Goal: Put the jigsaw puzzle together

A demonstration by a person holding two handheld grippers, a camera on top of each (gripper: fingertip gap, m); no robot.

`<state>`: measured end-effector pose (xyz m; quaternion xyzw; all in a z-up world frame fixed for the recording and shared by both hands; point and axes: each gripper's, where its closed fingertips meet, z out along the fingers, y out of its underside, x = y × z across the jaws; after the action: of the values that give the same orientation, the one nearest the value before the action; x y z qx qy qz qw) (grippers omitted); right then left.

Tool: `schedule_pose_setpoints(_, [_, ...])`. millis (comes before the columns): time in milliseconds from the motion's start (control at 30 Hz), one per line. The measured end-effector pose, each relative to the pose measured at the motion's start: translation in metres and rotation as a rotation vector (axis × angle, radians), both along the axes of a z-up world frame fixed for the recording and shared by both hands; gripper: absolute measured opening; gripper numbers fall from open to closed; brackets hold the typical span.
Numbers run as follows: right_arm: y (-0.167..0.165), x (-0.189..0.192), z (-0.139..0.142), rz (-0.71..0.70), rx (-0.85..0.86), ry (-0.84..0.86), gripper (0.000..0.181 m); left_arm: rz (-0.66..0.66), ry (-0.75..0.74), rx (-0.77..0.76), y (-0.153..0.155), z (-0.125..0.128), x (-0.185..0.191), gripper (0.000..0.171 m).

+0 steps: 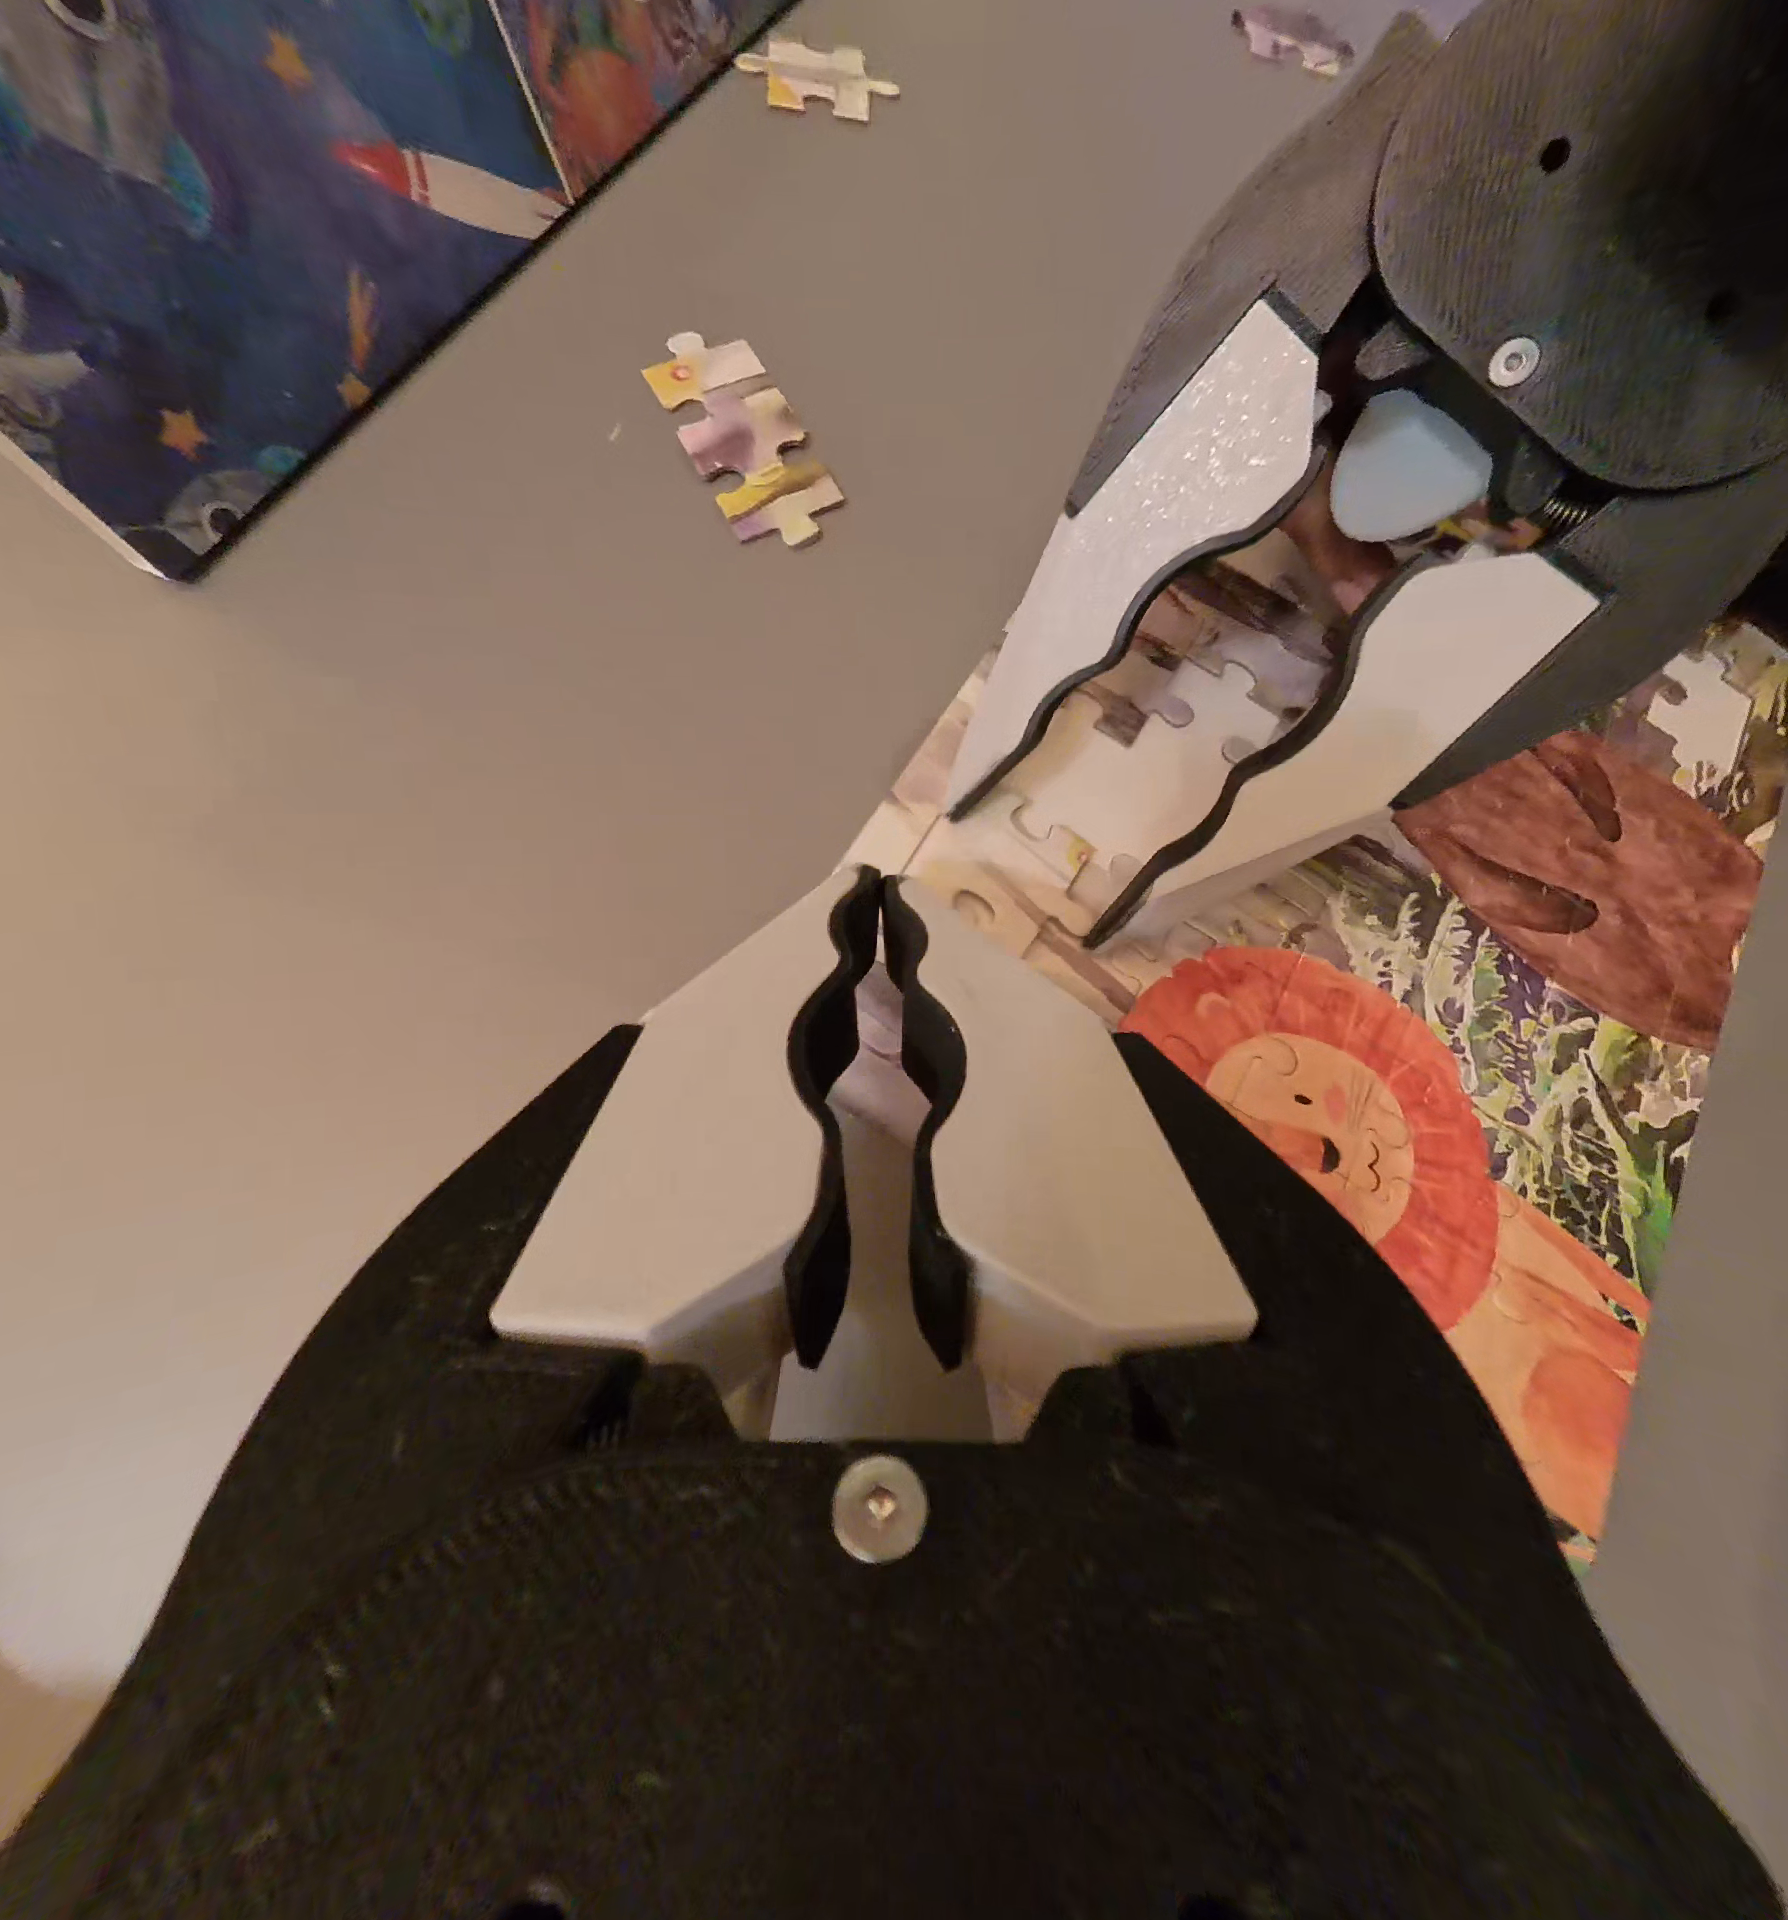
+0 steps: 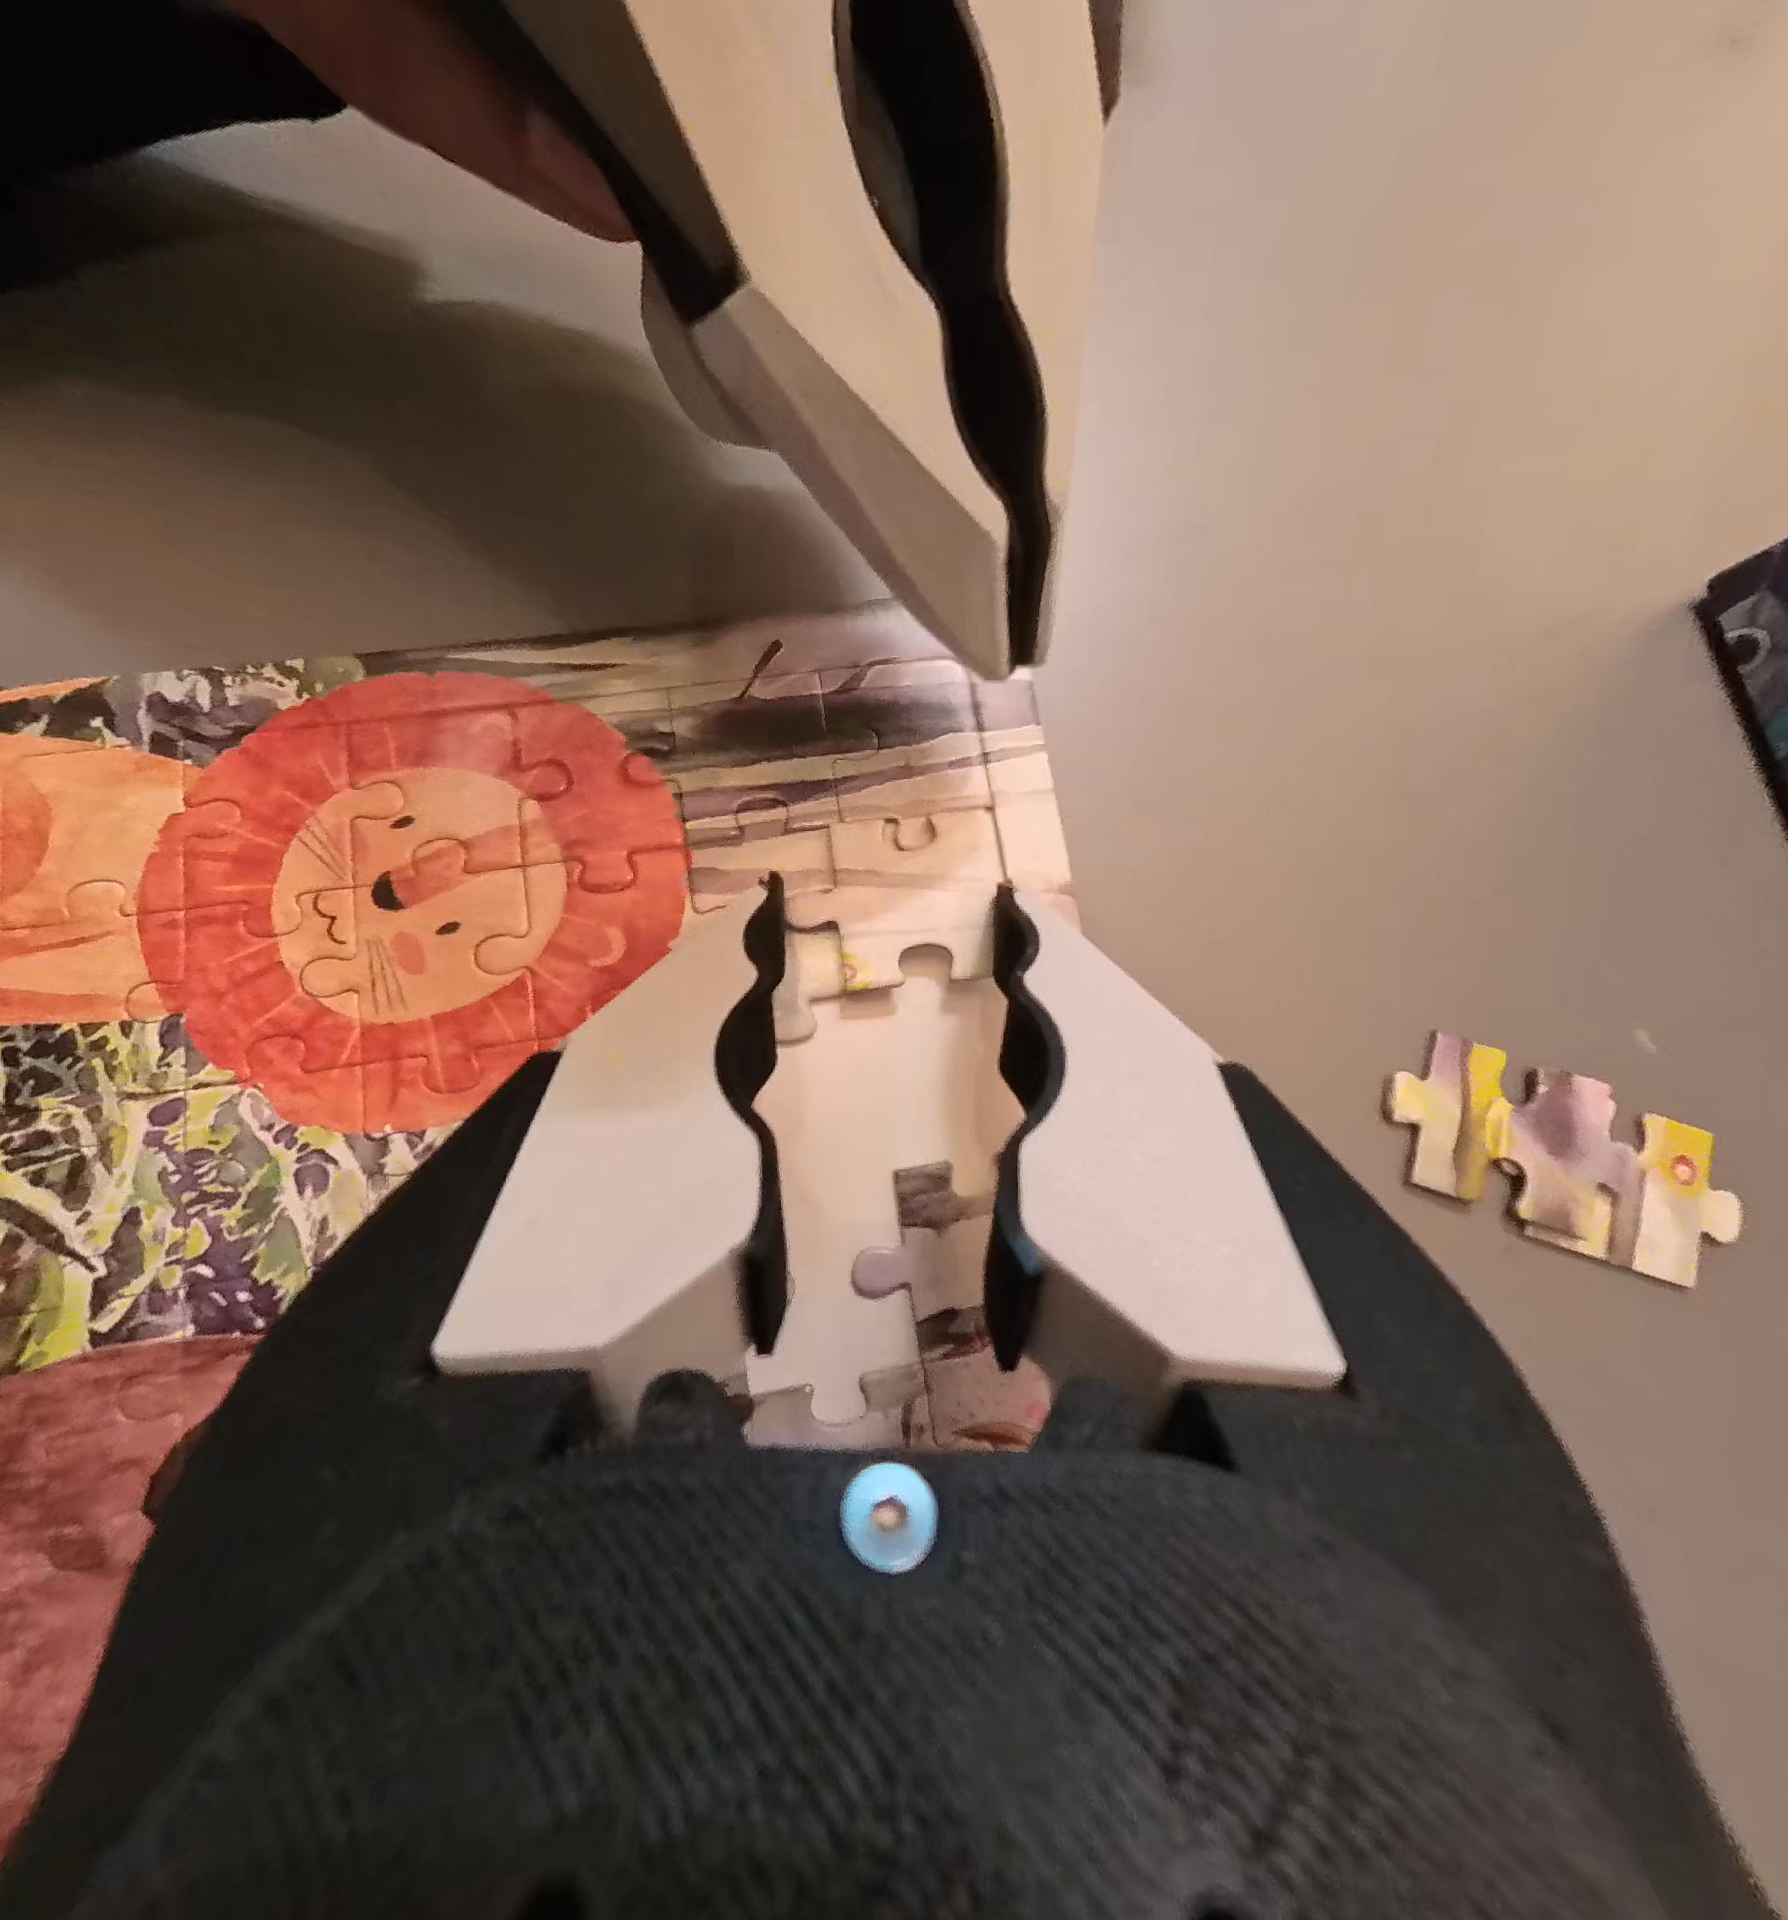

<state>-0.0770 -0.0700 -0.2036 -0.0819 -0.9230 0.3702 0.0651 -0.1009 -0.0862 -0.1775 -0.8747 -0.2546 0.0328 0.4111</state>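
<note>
A: Two grippers meet over one corner of the jigsaw puzzle (image 2: 370,914), which lies flat on the grey desk (image 1: 350,831), mostly assembled, with an orange lion (image 1: 1337,1122) and a brown shape (image 1: 1596,862) among green leaves.

B: How do the jaws of the left gripper (image 1: 879,883) stand?

A: Pressed together at the tips, right at the puzzle's pale corner. I can't make out any piece between them; only a sliver of the picture shows through the wavy gap farther back.

B: And the right gripper (image 2: 885,899)?

A: Its jaws are spread apart, with nothing between them. They hang over the pale upper rows of the puzzle, where a gap in the pieces shows the desk through, and a notched grey piece edge sits between the fingers in its own view.

B: Any loose pieces?

A: Yes. A strip of three joined pieces (image 1: 744,436), yellow and lilac, lies on the desk well apart from the puzzle. Farther off, the left wrist view shows a pale loose piece (image 1: 817,78) and a purplish piece (image 1: 1290,36) near the top edge.

B: What else is on the desk?

A: A dark blue box (image 1: 194,260) printed with rockets and stars, lying beyond the joined strip, away from the puzzle.
</note>
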Motion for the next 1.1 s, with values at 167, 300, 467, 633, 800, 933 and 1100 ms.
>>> schedule_pose_setpoints(167, [-0.003, -0.003, 0.002, -0.002, 0.008, 0.042, 0.041, -0.015, 0.0, -0.015, 0.004, -0.002, 0.004, 0.0])
schedule_pose_setpoints(300, [0.0, -0.001, 0.002, -0.007, 0.008, 0.043, 0.042, -0.02, -0.011, -0.009, 0.006, -0.003, 0.006, 0.0])
schedule_pose_setpoints(467, [0.001, 0.004, 0.01, -0.012, -0.044, 0.011, 0.034, -0.024, -0.024, -0.025, 0.006, -0.008, 0.007, 0.0])
schedule_pose_setpoints(633, [-0.003, 0.003, 0.005, -0.029, -0.069, -0.048, 0.025, -0.032, -0.048, -0.054, 0.006, -0.016, 0.009, 0.0])
schedule_pose_setpoints(800, [-0.001, 0.0, 0.004, -0.044, -0.06, -0.034, 0.016, -0.023, -0.049, -0.102, 0.002, -0.023, 0.008, 0.0])
schedule_pose_setpoints(933, [-0.002, -0.002, -0.002, -0.055, -0.047, -0.051, 0.01, -0.022, -0.063, -0.137, -0.001, -0.031, 0.008, 0.0])
schedule_pose_setpoints(1100, [0.001, -0.007, -0.001, -0.075, -0.029, -0.011, 0.003, -0.022, -0.063, -0.135, -0.001, -0.031, 0.008, 0.0])
